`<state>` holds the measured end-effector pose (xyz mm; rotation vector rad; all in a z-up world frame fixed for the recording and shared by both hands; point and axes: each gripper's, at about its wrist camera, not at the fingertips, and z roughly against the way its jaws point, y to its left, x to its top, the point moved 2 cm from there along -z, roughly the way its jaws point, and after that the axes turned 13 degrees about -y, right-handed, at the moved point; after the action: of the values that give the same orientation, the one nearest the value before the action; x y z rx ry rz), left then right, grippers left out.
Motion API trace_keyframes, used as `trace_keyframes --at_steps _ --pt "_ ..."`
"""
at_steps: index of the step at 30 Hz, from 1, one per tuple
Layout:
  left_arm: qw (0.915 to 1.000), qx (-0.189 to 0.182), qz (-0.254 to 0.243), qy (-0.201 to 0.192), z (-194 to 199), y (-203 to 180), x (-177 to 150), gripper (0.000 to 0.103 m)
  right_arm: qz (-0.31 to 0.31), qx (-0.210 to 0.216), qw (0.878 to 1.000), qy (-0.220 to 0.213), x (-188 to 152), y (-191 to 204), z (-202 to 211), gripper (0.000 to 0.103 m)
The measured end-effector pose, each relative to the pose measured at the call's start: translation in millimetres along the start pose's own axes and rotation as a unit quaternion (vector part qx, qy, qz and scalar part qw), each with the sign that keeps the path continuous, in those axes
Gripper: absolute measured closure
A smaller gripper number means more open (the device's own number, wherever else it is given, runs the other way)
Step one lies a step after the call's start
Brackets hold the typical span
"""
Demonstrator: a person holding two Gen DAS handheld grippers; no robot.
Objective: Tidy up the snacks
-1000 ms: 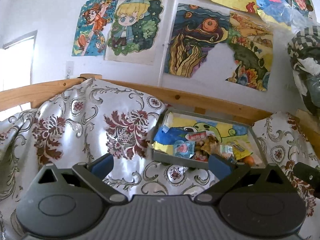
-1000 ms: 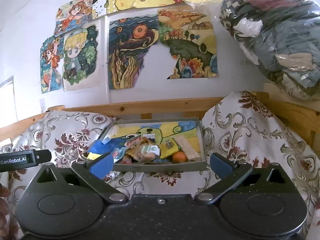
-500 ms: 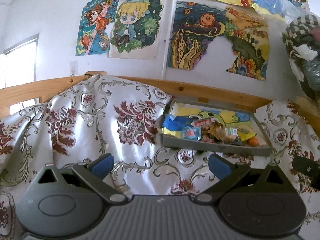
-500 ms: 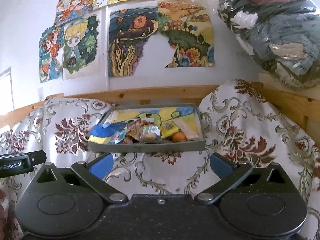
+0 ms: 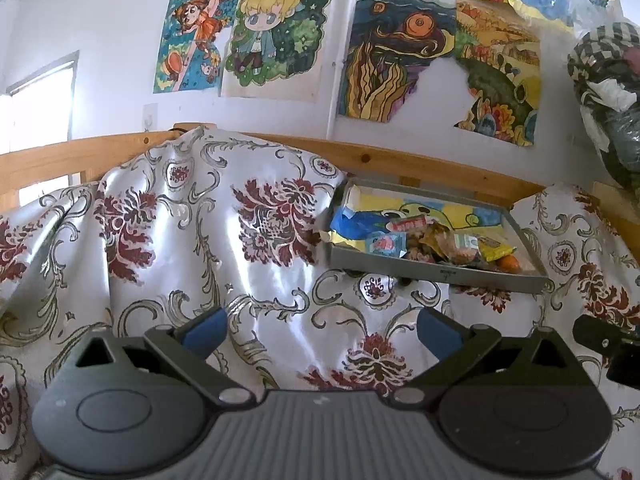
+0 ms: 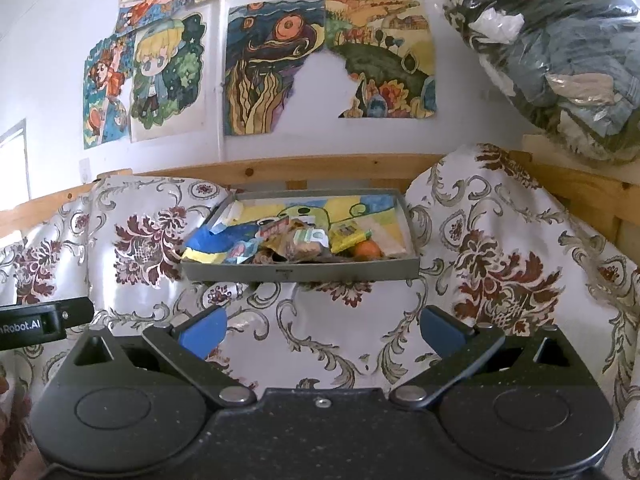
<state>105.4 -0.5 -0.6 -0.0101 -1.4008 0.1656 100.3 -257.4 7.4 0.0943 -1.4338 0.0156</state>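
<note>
Lying ahead of both grippers, well apart from their fingertips, a shallow grey tray [image 6: 300, 273] is being propped on a floral cloth [image 6: 320, 320] in front of a wooden rail [image 6: 320, 166]. Seen from the left gripper [image 5: 322, 330], the tray [image 5: 436, 274] is being shown up and to the right; from the right gripper [image 6: 323, 326] it is sitting almost straight ahead. Both grippers are being held released, jaws spread wide with nothing between them. Inside the tray, a heap of snack packets [image 6: 296, 242] is being kept toward the near wall, with a blue wrapper [image 6: 216, 240] at the left, a yellow packet [image 6: 348, 234] toward the right, and a small orange fruit [image 6: 367, 249] just beside it. A painted sheet is lining the tray floor.
</note>
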Motion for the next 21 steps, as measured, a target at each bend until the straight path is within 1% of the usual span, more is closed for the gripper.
trace_keyframes --at_steps 8,21 --pt "1.0000 0.003 0.001 0.007 -2.4 2.5 -4.4 0.000 0.001 0.003 1.000 0.006 -5.2 2.3 -3.3 0.001" --pt "1.0000 0.004 0.001 0.007 -2.1 2.1 -4.7 0.000 -0.001 0.003 1.000 0.008 -6.4 2.2 -4.0 0.001"
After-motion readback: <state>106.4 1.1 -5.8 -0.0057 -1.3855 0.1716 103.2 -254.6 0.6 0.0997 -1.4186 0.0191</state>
